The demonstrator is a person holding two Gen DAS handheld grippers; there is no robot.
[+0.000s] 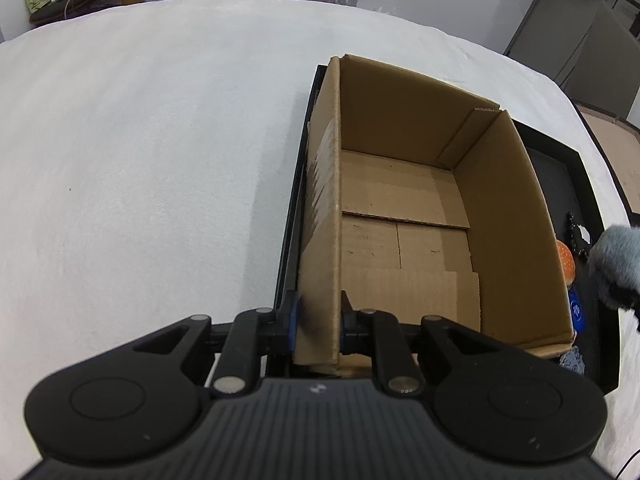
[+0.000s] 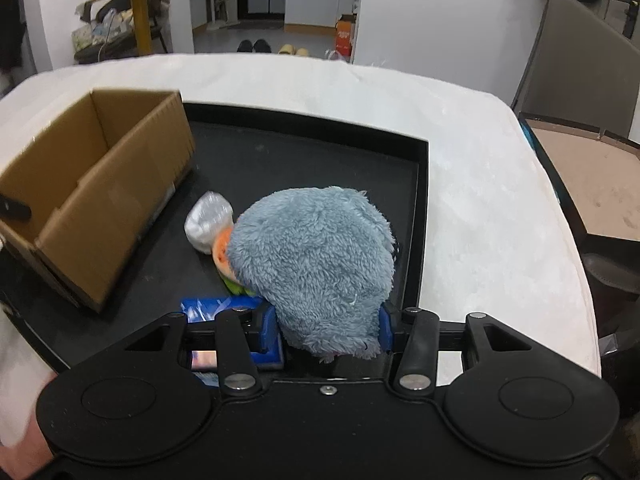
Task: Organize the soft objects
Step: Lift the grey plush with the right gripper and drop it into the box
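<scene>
An empty brown cardboard box (image 1: 400,208) stands in a black tray (image 2: 320,152). My left gripper (image 1: 318,324) is shut on the box's near left wall, one pad outside and one inside. My right gripper (image 2: 329,328) is shut on a fluffy grey-blue plush toy (image 2: 316,264), its blue pads pressing both sides. The plush toy (image 1: 618,268) also shows at the right edge of the left wrist view. Under it in the tray lie an orange soft item (image 2: 221,254), a white wrapped bundle (image 2: 208,220) and a blue packet (image 2: 212,308).
The tray sits on a white fleecy cover (image 1: 140,160) over a table. The cardboard box (image 2: 96,192) fills the tray's left side. A chair (image 2: 580,72) and a brown floor patch lie to the right. Shoes and furniture stand far behind.
</scene>
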